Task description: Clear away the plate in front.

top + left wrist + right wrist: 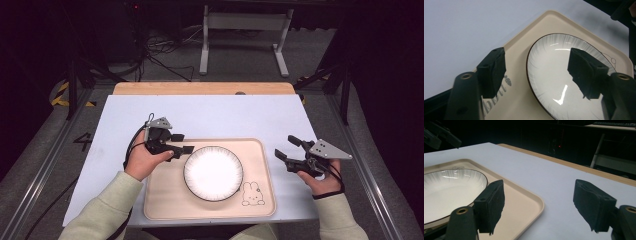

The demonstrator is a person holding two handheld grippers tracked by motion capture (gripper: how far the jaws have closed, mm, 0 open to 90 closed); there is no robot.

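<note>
Both grippers open; plate (213, 173) on tray (162, 200) between them.

You wear pale green sleeves (107, 202). Each black gripper, left (180, 145) and right (286, 148), carries a grey three-cornered plate (327, 149), blocky black pads (492, 71) and trailing black cable (131, 145).

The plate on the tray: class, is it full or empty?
Empty. The plate shows a bare white inside, lying flat on the tray.
</note>
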